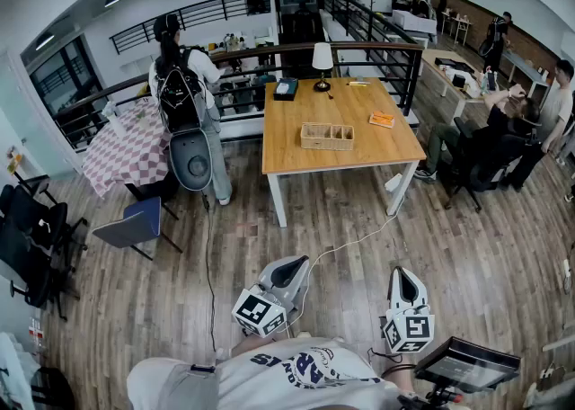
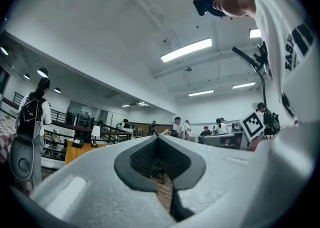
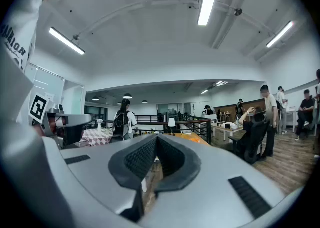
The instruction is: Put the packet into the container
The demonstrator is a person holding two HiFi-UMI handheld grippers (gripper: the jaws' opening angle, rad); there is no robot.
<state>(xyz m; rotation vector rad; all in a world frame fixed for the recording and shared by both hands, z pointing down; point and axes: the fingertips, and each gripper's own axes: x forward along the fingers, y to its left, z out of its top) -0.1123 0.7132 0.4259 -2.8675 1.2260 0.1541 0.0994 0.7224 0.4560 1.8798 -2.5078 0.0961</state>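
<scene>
Packet [image 1: 382, 119] on wooden table [image 1: 287, 152], apart from container [image 1: 327, 136] (plank floor [image 1: 449, 246]).

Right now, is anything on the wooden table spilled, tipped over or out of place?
Nothing stands out: the container sits level, the orange packet lies flat beside it, apart, and the lamp stands upright.
</scene>
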